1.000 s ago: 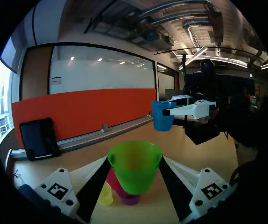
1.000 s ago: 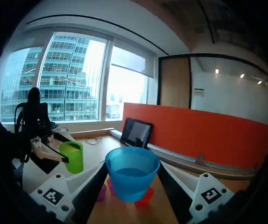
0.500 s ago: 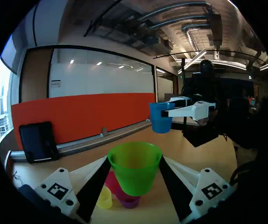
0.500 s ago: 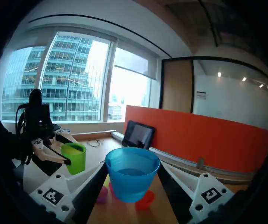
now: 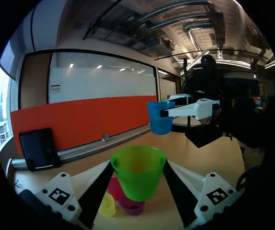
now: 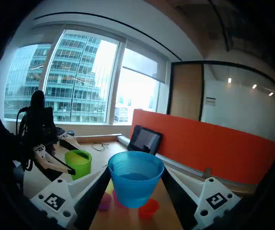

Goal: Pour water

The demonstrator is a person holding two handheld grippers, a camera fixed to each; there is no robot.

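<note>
Right claw [image 6: 135,173] grips blue cup [image 6: 135,188], left claw [image 5: 137,171] grips green cup [image 5: 138,180]; bring blue cup just above green cup, tilt slowly.

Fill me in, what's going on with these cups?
A person holds a gripper in each hand above a wooden table. The left gripper is clamped on a green cup, the right gripper on a blue cup with water in it. Both cups are upright and apart, the blue one held higher, so nothing is being poured yet. Several small coloured cups sit on the table below.
</note>
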